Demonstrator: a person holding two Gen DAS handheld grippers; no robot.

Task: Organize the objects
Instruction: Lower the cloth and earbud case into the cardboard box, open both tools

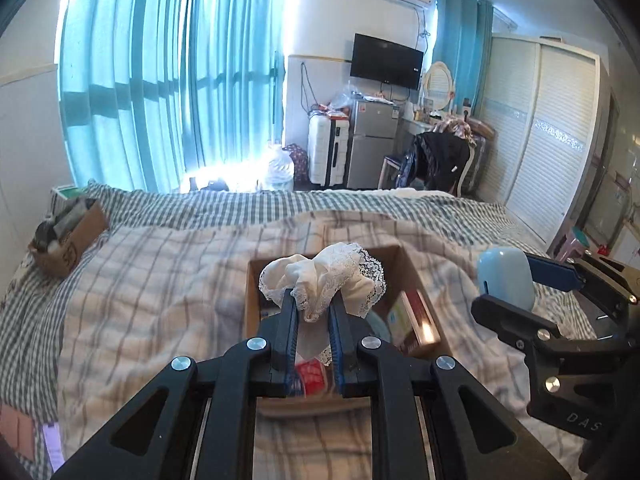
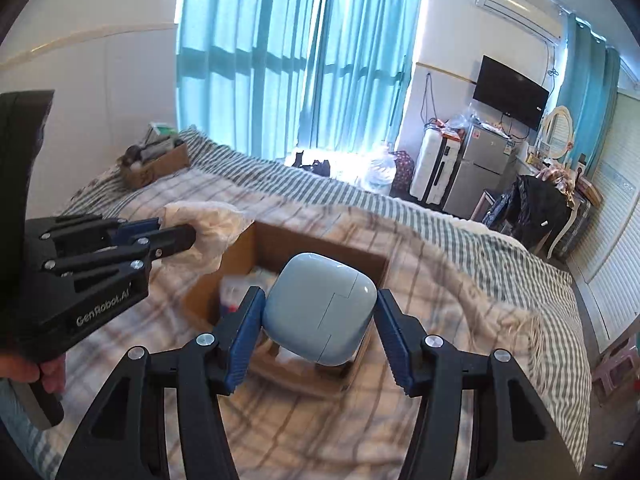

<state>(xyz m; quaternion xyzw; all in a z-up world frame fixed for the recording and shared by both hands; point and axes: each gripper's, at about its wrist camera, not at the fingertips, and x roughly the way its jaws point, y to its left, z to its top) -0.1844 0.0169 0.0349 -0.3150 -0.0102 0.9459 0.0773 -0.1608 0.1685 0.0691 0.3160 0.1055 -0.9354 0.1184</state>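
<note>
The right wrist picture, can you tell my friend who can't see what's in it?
The right gripper holds a rounded pale blue case between its jaws, above an open cardboard box on a bed with a checked blanket. On the left, the left gripper holds a bunched white cloth. Behind are teal curtains.
</note>
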